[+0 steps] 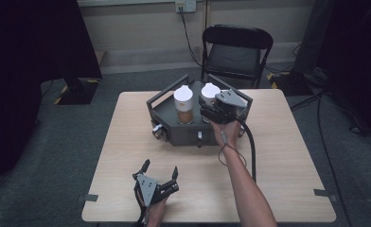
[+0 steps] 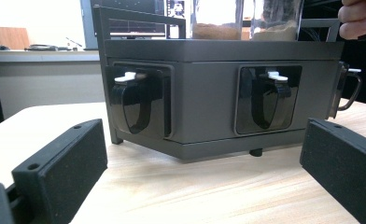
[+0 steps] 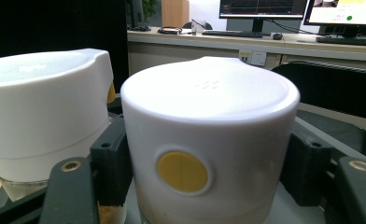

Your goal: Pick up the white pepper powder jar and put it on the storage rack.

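We are clamping our right tongs (image 3: 204,186) around the white lid of the right jar (image 3: 209,140), which is standing in the grey tray (image 1: 174,132) beside the other jar (image 1: 183,104), likely to lift it. Our left tongs (image 1: 161,171) are resting open on the surface (image 1: 278,189), apart from the tray.

near half of the surface (image 1: 269,189) is bare, i can move freely there. the dark tray (image 1: 183,135) blocks the far middle; its raised handles (image 1: 167,92) and two white-capped jars (image 1: 184,100), almost touching, leave no gap between them.
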### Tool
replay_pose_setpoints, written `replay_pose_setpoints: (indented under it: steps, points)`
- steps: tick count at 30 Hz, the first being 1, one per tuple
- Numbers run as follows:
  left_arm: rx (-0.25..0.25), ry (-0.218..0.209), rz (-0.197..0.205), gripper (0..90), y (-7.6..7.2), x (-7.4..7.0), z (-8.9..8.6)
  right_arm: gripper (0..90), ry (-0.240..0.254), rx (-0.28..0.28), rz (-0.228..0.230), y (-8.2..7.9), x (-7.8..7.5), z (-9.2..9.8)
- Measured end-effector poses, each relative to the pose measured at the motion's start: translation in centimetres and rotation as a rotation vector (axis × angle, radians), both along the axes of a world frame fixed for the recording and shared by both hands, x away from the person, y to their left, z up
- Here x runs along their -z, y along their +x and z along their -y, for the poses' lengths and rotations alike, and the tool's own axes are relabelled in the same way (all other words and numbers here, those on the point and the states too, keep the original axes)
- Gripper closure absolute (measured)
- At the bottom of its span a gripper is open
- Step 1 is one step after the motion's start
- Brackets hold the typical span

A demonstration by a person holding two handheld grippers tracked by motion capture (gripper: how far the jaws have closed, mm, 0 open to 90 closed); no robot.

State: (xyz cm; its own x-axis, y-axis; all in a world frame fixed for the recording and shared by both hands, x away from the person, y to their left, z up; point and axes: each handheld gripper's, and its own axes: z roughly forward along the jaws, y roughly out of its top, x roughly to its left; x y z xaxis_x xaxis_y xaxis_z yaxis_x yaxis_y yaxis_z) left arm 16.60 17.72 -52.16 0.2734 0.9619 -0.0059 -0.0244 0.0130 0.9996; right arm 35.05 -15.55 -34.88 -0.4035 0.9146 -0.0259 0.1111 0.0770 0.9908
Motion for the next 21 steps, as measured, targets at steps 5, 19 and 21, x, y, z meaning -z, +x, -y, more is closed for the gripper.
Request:
replay_pose_setpoints:
  steps: [5,19,21]
  points:
    - [0.0,0.0,0.0,0.2,0.0,0.0,0.0,29.7,-0.007,0.005,0.006,-0.1,0.1,-0.2]
    - [0.0,0.0,0.0,0.2,0.0,0.0,0.0,2.7,0.009,0.045,0.051,-0.2,1.3,-1.0]
    - [0.0,0.0,0.0,0.2,0.0,0.0,0.0,0.0,0.017,0.058,0.065,-0.3,1.5,-1.0]
